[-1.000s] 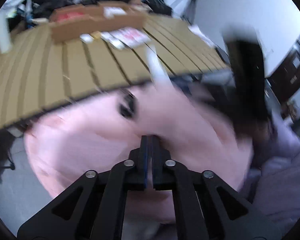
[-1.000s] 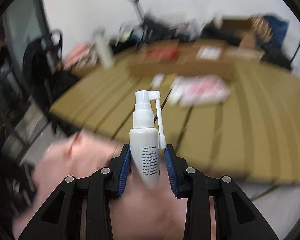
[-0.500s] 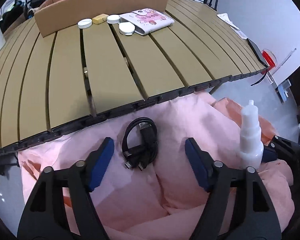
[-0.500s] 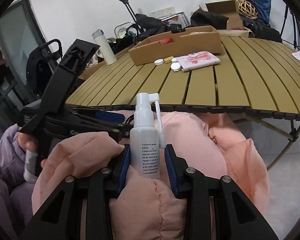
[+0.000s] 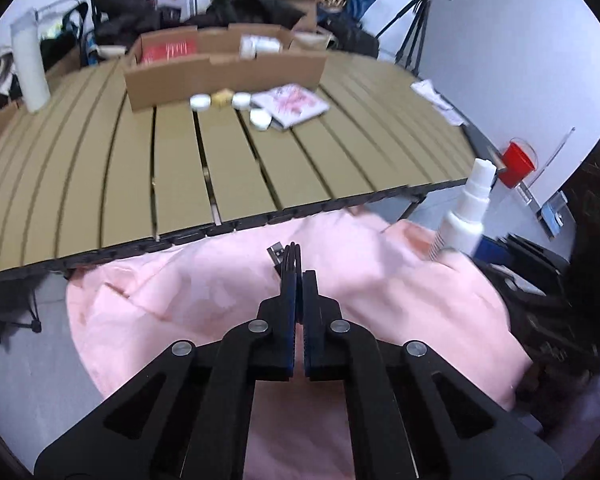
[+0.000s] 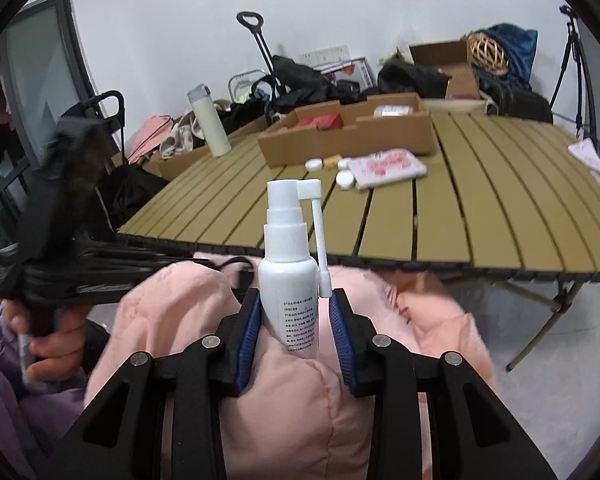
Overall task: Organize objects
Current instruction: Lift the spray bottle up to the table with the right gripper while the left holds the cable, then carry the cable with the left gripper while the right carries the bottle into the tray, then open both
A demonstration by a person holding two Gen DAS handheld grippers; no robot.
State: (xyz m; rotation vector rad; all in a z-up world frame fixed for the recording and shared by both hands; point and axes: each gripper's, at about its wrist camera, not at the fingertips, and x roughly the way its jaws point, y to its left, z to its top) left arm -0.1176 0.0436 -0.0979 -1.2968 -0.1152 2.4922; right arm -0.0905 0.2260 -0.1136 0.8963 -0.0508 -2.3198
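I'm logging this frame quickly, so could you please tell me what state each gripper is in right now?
Left gripper: shut on the black cable, lifted off the pink cloth.
Right gripper: shut on the white spray bottle, held upright.

Left view is motion-blurred; box (image 5: 224, 65) contents unreadable. Cable (image 5: 290, 261) mostly hidden between the left gripper (image 5: 299, 280) pads, only coil top and plug show. Bottle (image 6: 288, 280) base hidden behind pink cloth (image 6: 300, 408); label print too small to read. Right view: left gripper body smeared, hand (image 6: 54, 346) partly hidden. Small items on table (image 6: 480, 208) too small to identify.
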